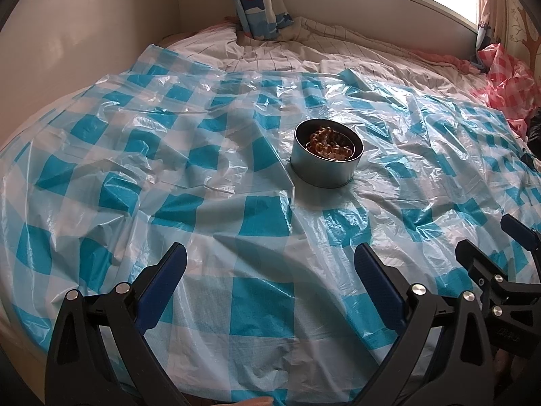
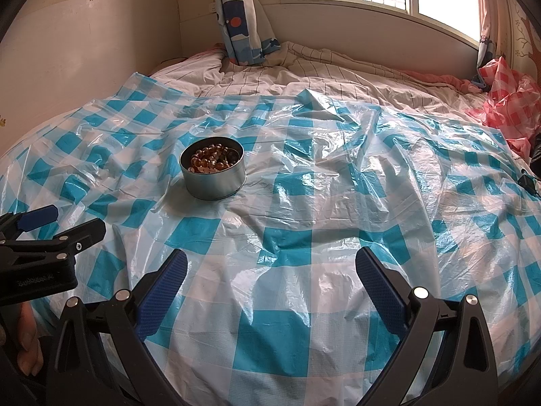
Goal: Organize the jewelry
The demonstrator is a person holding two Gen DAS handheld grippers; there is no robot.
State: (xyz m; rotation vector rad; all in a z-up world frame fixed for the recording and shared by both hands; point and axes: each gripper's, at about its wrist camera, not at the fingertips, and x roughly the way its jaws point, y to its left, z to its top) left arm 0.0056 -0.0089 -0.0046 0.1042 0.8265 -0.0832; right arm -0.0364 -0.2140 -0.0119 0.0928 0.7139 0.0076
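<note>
Metal tin (image 1: 326, 155) w/ amber beads (image 1: 329, 143), checked sheet (image 1: 263, 220)

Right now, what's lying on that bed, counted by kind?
Round metal tin holding amber beads: 1
Blue checked plastic sheet: 1
Pink checked plastic sheet: 1
Open claws held above: 2, left claw and right claw
Total: 5

A round tin (image 2: 213, 176) of amber beads (image 2: 211, 160) stood on the blue-checked plastic sheet (image 2: 321, 203) covering the bed. The right gripper (image 2: 270, 284) hovered spread wide, well apart from it.
</note>
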